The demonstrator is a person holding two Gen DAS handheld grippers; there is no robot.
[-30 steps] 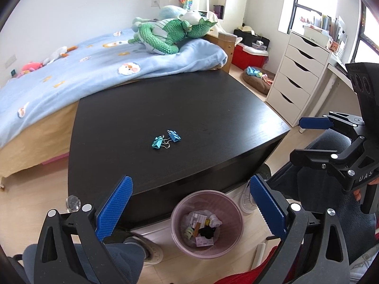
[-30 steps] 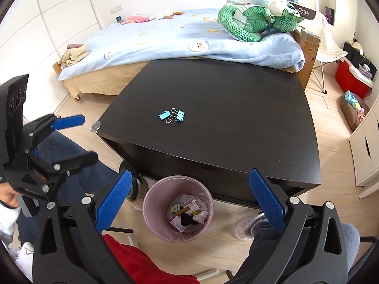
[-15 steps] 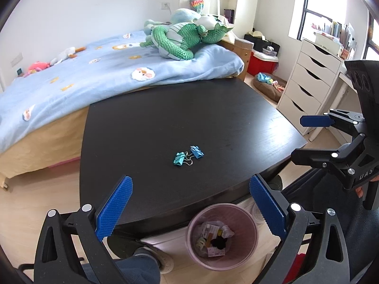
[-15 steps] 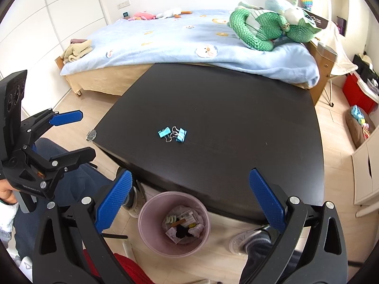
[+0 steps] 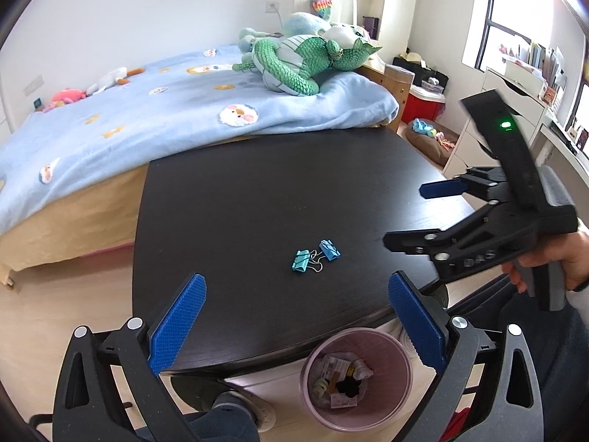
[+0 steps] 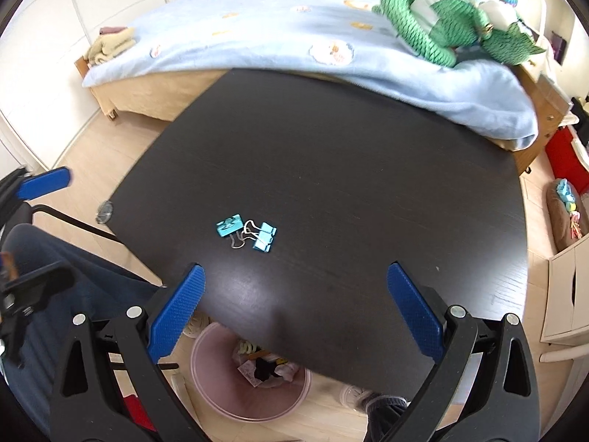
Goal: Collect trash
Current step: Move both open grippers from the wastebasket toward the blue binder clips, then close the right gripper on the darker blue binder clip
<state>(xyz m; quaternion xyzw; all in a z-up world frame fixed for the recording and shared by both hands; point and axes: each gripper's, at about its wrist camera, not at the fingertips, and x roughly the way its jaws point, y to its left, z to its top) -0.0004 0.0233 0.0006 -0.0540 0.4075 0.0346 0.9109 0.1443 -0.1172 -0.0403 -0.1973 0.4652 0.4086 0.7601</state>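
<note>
1. Compared with one second ago, both your tongs have come forward and higher over the black table [image 5: 257, 191], so the pink bin [image 5: 355, 379] now sits lower in both views and is partly hidden under the table edge in the right wrist view.
2. Your left gripper [image 5: 294, 326] has its blue pads [image 5: 176, 322] wide apart and nothing is between them. It hangs over the near edge of the table.
3. Ahead of the left gripper, a little beyond the gap of its pads, lie two turquoise binder clips [image 5: 316, 256] on the table top. They lie just beside each other, and their wire handles seem to cross, but I cannot tell if they are hooked.
4. Below the left gripper, near its right pad, stands the pink bin on the wooden floor, with paper scraps and wrappers [image 5: 342, 375] inside.
5. Your right gripper [image 6: 294, 311] is also spread wide and holds nothing. In its view the binder clips [image 6: 246, 234] lie ahead, toward its left pad [image 6: 176, 316].
6. In the left wrist view your right gripper [image 5: 423, 217] shows at the right side, with your hand [image 5: 552, 261] on its handle and a green light on its body.
7. Beyond the table is a bed with a blue blanket [image 6: 294, 33] and a green plush dragon [image 6: 441, 25].
</note>
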